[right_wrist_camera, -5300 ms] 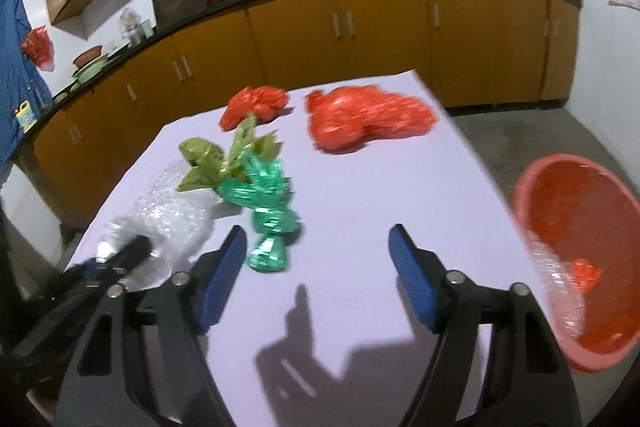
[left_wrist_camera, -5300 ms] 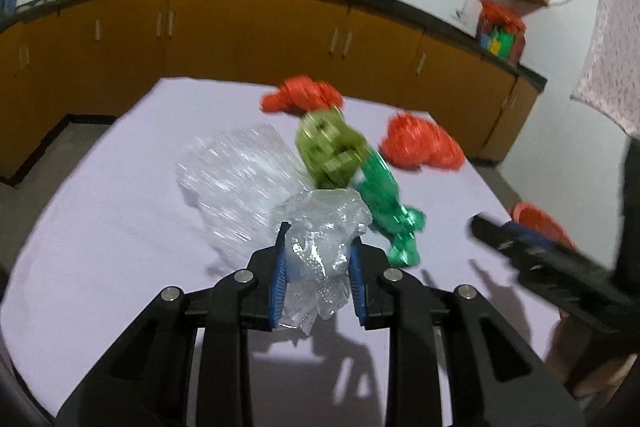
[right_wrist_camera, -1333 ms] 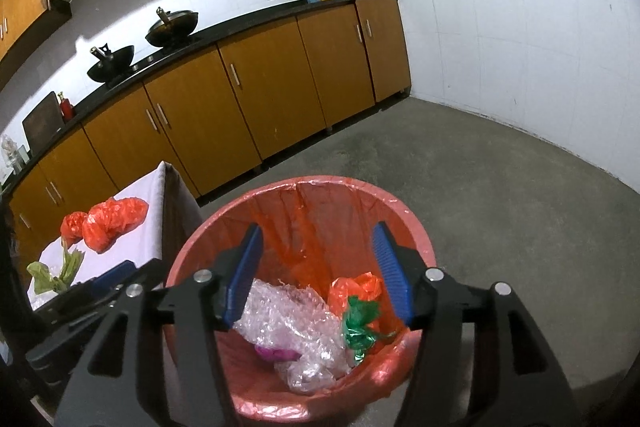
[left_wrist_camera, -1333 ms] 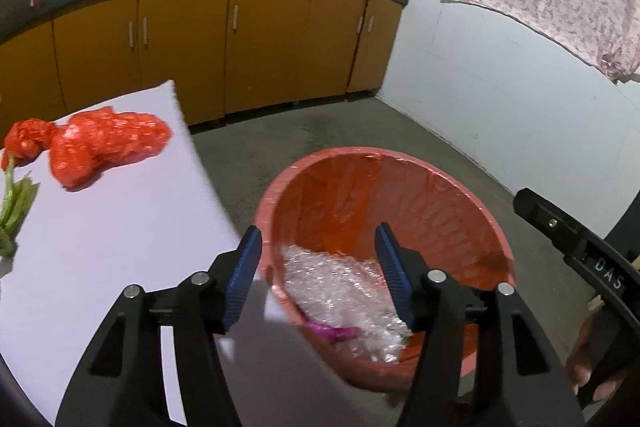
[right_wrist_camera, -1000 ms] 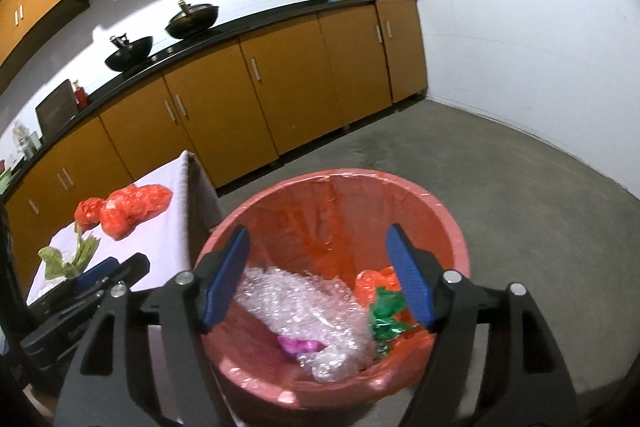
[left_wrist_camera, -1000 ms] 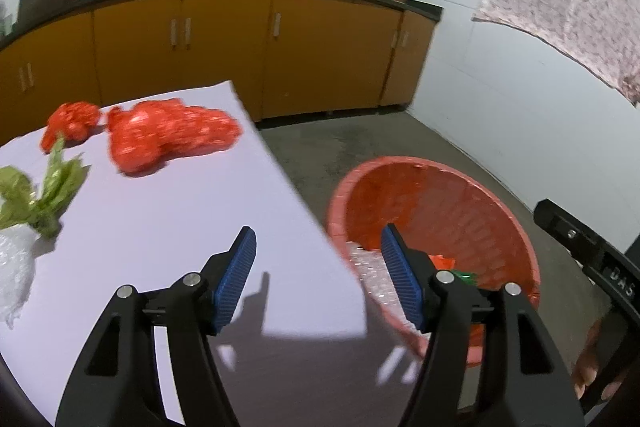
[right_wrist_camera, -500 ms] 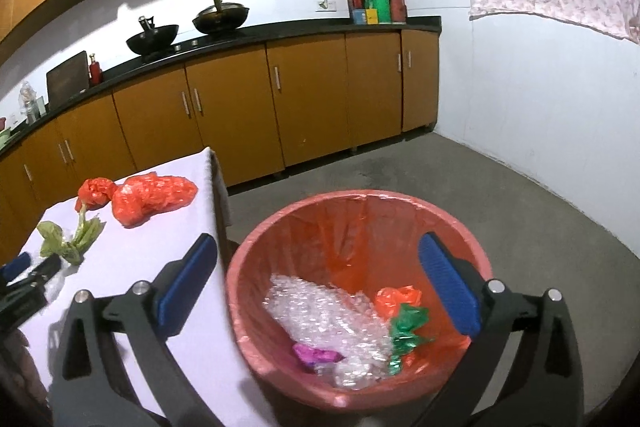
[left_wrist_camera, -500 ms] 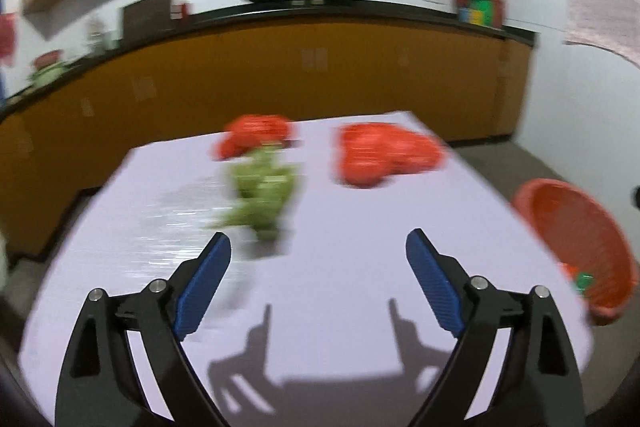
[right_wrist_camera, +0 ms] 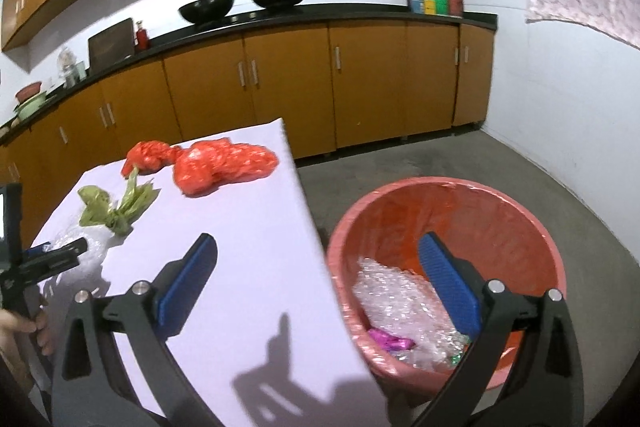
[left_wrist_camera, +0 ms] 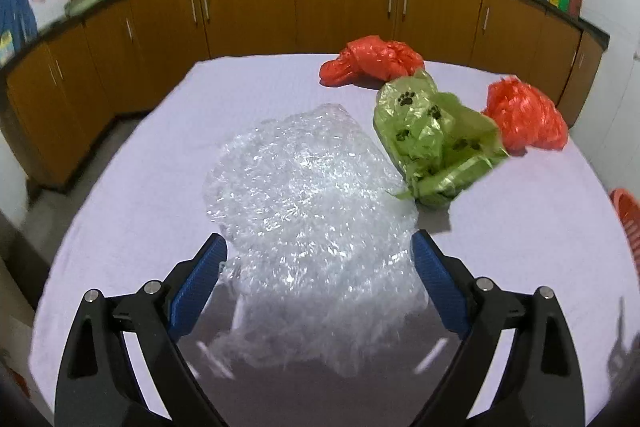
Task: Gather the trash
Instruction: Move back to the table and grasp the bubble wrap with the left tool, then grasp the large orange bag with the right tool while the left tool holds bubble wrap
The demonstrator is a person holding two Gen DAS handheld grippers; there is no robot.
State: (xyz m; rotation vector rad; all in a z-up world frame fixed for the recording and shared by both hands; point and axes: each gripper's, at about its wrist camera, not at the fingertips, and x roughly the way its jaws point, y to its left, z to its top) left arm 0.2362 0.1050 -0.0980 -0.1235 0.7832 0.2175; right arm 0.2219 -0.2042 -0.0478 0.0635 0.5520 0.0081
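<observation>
Left tongs [left_wrist_camera: 318,277] spread wide over the tabletop [left_wrist_camera: 140,195], blue pads on either side of a big crumpled sheet of clear bubble wrap [left_wrist_camera: 312,211]; contact with the wrap impossible to tell. Just beyond the wrap on the right, touching its edge, a green bag with black paw prints [left_wrist_camera: 434,143]. Farther back, a red bag [left_wrist_camera: 374,61] near the far edge, and a second red bag [left_wrist_camera: 526,117] at the far right, close beside the green one. At the extreme right of the left wrist view, a sliver of the red bin [left_wrist_camera: 626,215].

Right tongs [right_wrist_camera: 316,283] also wide, gripping nothing, hovering over the right edge of the tabletop [right_wrist_camera: 256,267], one pad above the surface and the other above the red bin [right_wrist_camera: 532,219] on the floor. Inside the bin, lined with red plastic: bubble wrap [right_wrist_camera: 396,297], a scrap of pink wrapper [right_wrist_camera: 386,341] and a glimpse of green foil near the front wall. On the tabletop in this view: green bag [right_wrist_camera: 114,205], both red bags [right_wrist_camera: 222,163] at the far side, and the left tongs [right_wrist_camera: 60,253] low at the left over the clear wrap.
</observation>
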